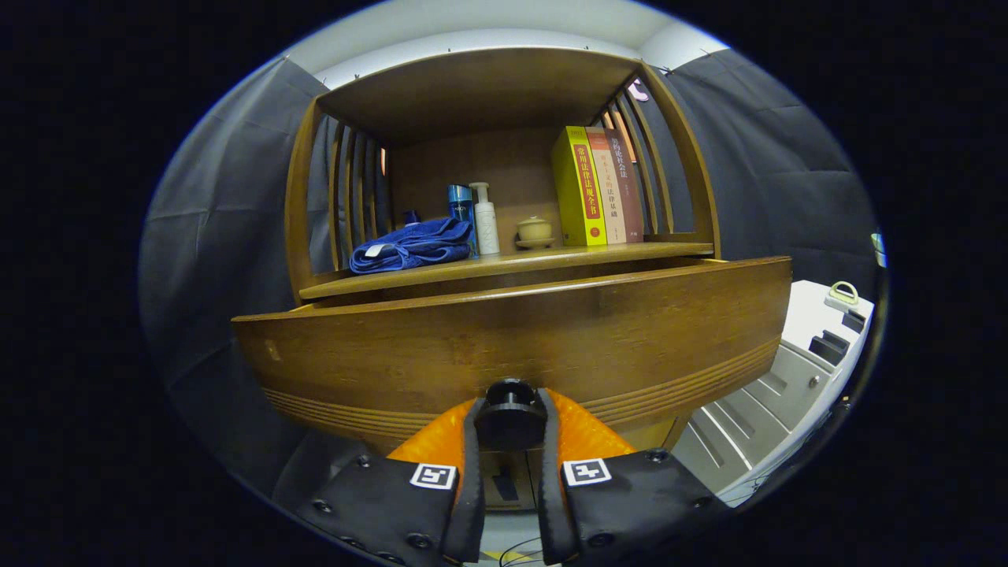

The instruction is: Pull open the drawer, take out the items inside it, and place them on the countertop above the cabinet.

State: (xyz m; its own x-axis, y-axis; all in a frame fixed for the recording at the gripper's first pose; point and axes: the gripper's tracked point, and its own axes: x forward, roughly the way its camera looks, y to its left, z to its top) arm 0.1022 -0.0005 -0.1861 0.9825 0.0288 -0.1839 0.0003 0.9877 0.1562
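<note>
Two fingers of my hand-held gripper (510, 441) pinch the dark knob (510, 416) on the drawer front (512, 346), already slightly out beneath the desk (504, 264), so I'd pull straight back, level, without twisting.

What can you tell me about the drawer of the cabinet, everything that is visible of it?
The drawer shows its wide front of brown wood with grooved lines along the lower edge. It appears pulled slightly out from under the countertop. A round dark knob sits low at its middle, and the gripper is shut on it. Its inside is hidden.
</note>
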